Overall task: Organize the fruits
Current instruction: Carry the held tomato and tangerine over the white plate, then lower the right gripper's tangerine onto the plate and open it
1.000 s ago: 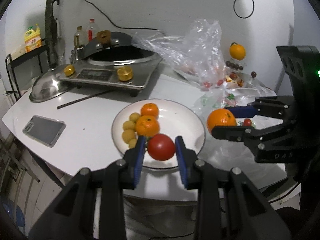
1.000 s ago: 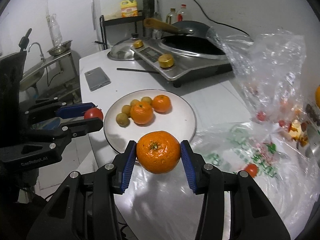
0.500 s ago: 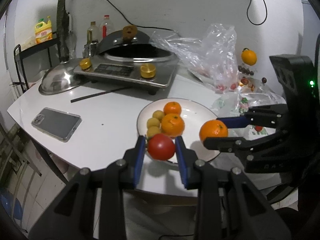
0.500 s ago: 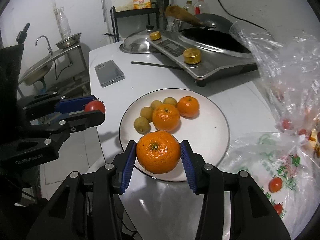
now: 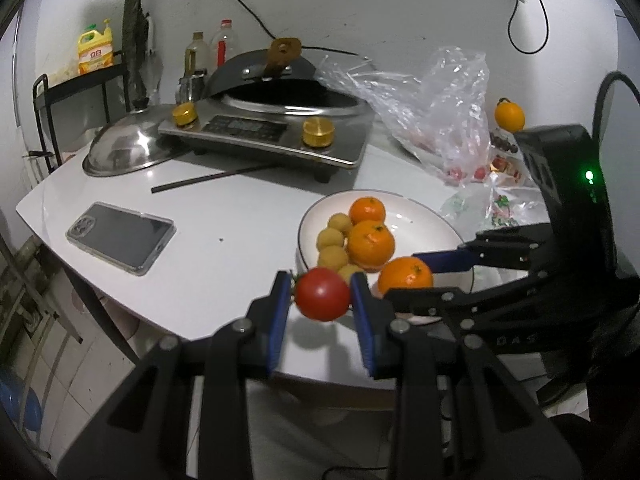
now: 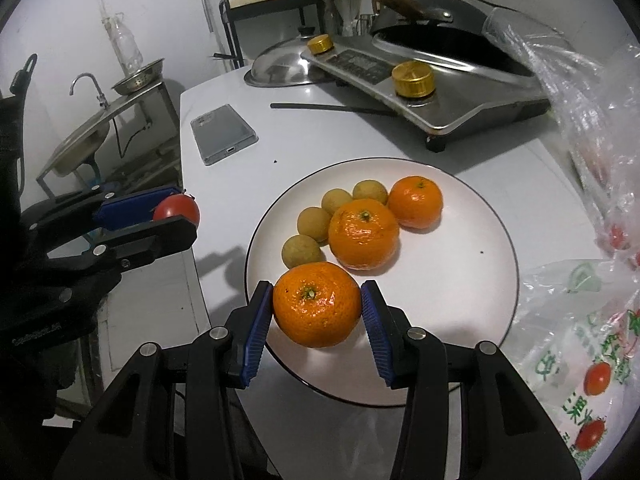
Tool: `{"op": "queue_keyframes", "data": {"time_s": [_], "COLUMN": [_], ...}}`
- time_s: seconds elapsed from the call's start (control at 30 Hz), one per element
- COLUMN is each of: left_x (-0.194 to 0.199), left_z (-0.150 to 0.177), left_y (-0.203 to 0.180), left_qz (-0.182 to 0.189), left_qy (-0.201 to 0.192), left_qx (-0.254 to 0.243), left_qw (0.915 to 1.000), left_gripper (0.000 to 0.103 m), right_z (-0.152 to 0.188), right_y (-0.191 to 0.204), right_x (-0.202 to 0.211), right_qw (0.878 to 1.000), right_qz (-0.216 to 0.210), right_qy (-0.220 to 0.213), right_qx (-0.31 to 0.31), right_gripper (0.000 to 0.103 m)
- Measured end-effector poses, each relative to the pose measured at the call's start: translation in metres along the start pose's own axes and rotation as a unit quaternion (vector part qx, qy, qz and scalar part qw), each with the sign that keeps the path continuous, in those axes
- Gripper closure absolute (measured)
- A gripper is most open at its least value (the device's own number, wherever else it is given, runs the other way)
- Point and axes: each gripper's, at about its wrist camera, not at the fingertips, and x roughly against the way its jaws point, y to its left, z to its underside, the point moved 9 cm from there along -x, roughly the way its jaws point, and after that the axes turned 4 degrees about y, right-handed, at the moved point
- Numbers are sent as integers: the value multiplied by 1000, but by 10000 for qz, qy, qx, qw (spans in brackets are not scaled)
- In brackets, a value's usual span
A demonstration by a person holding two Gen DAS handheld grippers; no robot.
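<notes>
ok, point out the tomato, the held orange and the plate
tomato [image 5: 322, 294], left wrist view, middle of its red skin
held orange [image 6: 317, 305], right wrist view, just below its stem
plate [image 6: 452, 280], right wrist view, bare white inside

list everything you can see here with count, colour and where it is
round white plate: 1, white with dark rim, on the table's near side
orange mandarins on the plate: 2, orange, plate's left half
small round yellow-brown fruits: 4, beside the mandarins
held orange mandarin: 1, between the right gripper's pads, over the plate's near edge
red tomato: 1, in the left gripper, off the plate's left edge
clear plastic bags: crumpled, right of the plate, small red tomatoes inside
steel cooker with black wok: 1, back of table
steel dome lid: 1, left of cooker
smartphone: 1, dark, table's left
black chopstick: in front of the cooker
left gripper: black, blue pads
right gripper: black, blue pads
</notes>
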Motion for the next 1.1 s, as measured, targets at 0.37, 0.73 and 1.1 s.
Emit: {"op": "queue_keyframes", "data": {"time_s": [0.37,0.73,1.1], "left_x": [-4,-2,2], "left_z": [1,-1,-5], "left_y": [3,0,-7], "left_qz": [15,18,3], "left_qy": [30,24,10], "left_qx": [46,-9,-60], "left_qw": [10000,10000,10000], "left_gripper": [72,72,72], "right_z": [1,1,1], "right_y": [0,1,0], "right_x": [-11,-10,-8], "right_qw": [9998,9998,9999], "right_qz": [-102,-151,-113], "right_qy": [101,86,0], "right_qx": [-130,-121,-92], "right_gripper": [55,55,49]}}
